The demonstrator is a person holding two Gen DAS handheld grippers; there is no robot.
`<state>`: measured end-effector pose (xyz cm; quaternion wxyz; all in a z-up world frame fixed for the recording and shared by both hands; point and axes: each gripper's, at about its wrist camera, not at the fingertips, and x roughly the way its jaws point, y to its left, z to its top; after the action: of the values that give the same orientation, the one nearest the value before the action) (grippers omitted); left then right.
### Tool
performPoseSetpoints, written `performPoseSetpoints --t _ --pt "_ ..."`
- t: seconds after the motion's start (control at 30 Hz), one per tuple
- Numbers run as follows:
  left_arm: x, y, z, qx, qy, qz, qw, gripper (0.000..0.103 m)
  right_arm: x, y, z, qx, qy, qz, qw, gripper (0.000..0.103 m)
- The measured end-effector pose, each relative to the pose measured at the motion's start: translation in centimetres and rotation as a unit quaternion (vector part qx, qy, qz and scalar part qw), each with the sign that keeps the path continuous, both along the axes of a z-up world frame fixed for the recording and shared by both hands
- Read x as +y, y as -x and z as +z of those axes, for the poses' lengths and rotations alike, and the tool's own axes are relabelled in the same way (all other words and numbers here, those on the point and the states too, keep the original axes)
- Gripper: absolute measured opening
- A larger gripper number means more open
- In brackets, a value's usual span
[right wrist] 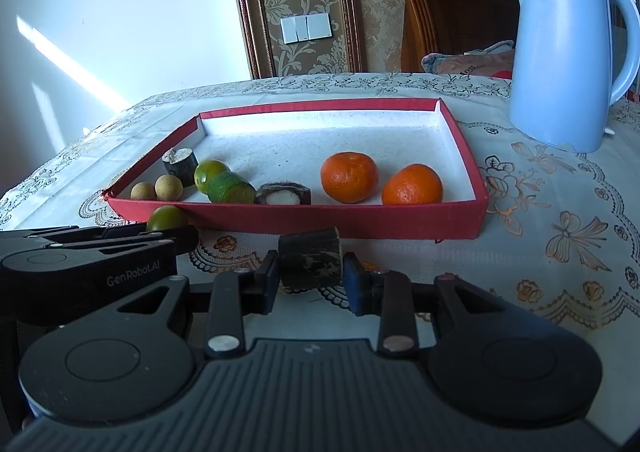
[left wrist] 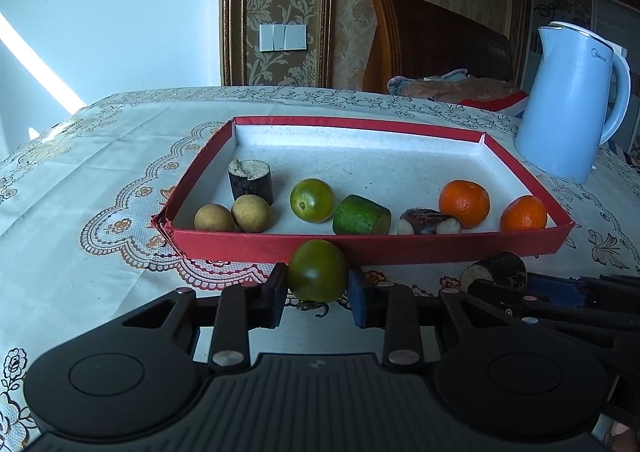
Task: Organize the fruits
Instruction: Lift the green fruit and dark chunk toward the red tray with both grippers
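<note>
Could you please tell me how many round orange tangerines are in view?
2. Both lie in the red-rimmed tray, near its front right: one left, the other right. None seems hidden.

Tray (left wrist: 280, 248) was red outside, speckled white inside. Two mandarins (right wrist: 349, 177) were orange, two longans (left wrist: 251, 213) tan, the held citrus (left wrist: 317, 271) dark green. Sugarcane chunk (right wrist: 311, 263) had near-black rind. Kettle (right wrist: 560, 52) was pale blue. Tablecloth (right wrist: 560, 212) was cream with gold-brown butterfly and floral print. Gripper pads (left wrist: 357, 288): one blue, one black.
</note>
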<state>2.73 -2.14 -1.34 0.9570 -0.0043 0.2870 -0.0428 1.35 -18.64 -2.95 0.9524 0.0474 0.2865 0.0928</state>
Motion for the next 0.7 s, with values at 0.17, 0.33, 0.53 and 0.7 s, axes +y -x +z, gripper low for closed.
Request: performPoseSetpoints --t 0.17,0.33,0.53,0.7 --pt "0.2 0.4 0.2 -0.011 0.001 0.008 0.9999 0.031 -0.1 0.0 0.0 -0.001 -0.002 0.0 1.0 0.032" --pt "0.4 0.8 0.3 -0.017 0.007 0.001 0.9998 0.031 -0.1 0.0 0.0 0.0 -0.002 0.0 1.0 0.032" --pt "0.7 1.2 0.4 -0.022 0.017 -0.004 0.9996 0.031 0.0 0.1 0.0 -0.003 -0.002 -0.002 1.0 0.032" --pt "0.7 1.3 0.6 -0.029 0.019 -0.004 0.9994 0.031 -0.1 0.4 0.3 -0.014 -0.005 0.002 1.0 0.031"
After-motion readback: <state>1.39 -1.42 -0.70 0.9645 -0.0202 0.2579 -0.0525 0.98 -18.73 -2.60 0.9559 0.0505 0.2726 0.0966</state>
